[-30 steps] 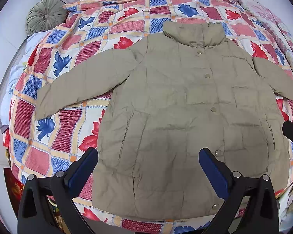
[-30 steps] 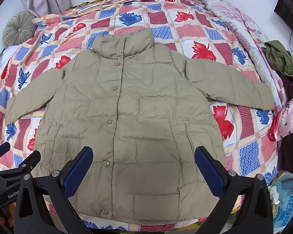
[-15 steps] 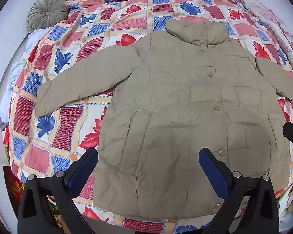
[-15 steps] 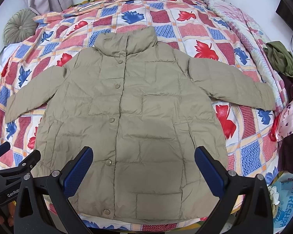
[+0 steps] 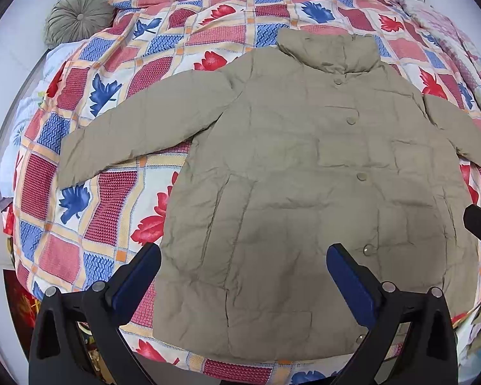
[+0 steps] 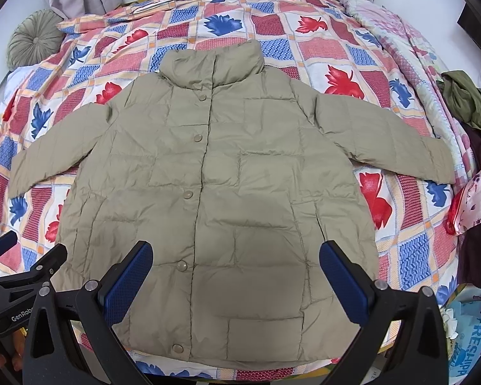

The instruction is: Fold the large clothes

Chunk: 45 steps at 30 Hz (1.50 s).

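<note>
1. Your puffer jacket [image 6: 227, 173] lies flat, buttoned, sleeves spread, on the bed [image 6: 304, 41].
2. Left hand-held gripper [image 5: 243, 264] and right hand-held gripper [image 6: 235, 264] hover wide open, holding nothing.
3. Folding hasn't started; next probably grab a sleeve [image 5: 138, 128], though the cuff edges look blurry.

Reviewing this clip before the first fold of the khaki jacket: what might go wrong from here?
1. The puffy jacket looks slippery and thick; the open right tool may pinch only the top layer, so the fold could drag unevenly.
2. Both sleeves lie spread wide; the sleeve on the right-tool side ends near the bed edge and clothes pile, so it might snag or slide off.
3. The open left tool hovers over the hem; its partner is close alongside, so they might collide.
</note>
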Motion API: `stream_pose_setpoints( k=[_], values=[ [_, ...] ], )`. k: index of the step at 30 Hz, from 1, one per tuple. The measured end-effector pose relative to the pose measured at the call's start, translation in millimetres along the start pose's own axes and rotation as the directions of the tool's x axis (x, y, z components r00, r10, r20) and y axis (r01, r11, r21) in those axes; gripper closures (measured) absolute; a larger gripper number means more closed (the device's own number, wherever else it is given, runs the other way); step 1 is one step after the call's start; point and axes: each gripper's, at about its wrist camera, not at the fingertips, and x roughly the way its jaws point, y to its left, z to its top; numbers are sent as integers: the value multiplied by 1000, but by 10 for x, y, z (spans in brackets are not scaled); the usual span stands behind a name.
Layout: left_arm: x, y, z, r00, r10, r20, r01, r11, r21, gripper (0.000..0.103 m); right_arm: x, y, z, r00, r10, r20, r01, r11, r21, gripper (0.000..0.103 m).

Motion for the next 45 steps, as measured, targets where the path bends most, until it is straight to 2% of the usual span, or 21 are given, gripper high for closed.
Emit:
stream_pose_setpoints(
  k=[11, 18, 20, 22, 24, 26, 28, 31, 35, 38, 41, 45],
  values=[
    [153, 102, -11, 1000, -14, -25, 14, 1000, -9, 0, 83, 78, 17, 1000, 5, -14, -5, 1000, -5, 0],
    [494, 419, -73, 990, -96, -105, 88, 993, -77, 0, 217, 208, -8, 996, 88, -21, -88, 996, -3, 0],
    [605, 579, -64, 989, -112, -100, 101, 988, -113, 0, 283, 273, -25, 993, 111, -28, -111, 994, -3, 0],
    [716, 820, -32, 985, -159, -74, 143, 972, -185, 0, 370, 356, -51, 989, 143, -39, -144, 990, -7, 0],
    [845, 1127, 11, 974, -223, -43, 202, 938, -283, 0, 464, 455, -70, 980, 184, -71, -185, 983, -16, 0],
    [969, 1444, 69, 961, -275, 13, 260, 888, -379, 0, 578, 581, -99, 969, 214, -122, -220, 975, -39, 0],
    [1110, 1773, 142, 950, -302, 83, 305, 835, -457, 0, 663, 696, -132, 970, 201, -138, -212, 975, -65, 0],
    [1323, 2187, 268, 933, -319, 167, 358, 771, -528, 0, 796, 842, -170, 969, 194, -155, -207, 975, -75, 0],
    [1687, 2666, 438, 881, -395, 262, 469, 651, -597, 0, 958, 954, -208, 960, 207, -190, -221, 974, -54, 0],
    [1960, 2937, 580, 851, -423, 310, 518, 580, -629, 0, 1063, 1052, -208, 957, 208, -204, -223, 974, -52, 0],
    [2190, 3086, 713, 847, -425, 320, 521, 545, -657, 0, 1150, 1161, -190, 954, 211, -211, -227, 972, -53, 0],
    [2331, 3229, 906, 866, -381, 325, 493, 538, -684, 0, 1223, 1322, -123, 957, 210, -199, -226, 972, -62, 0]
  ],
)
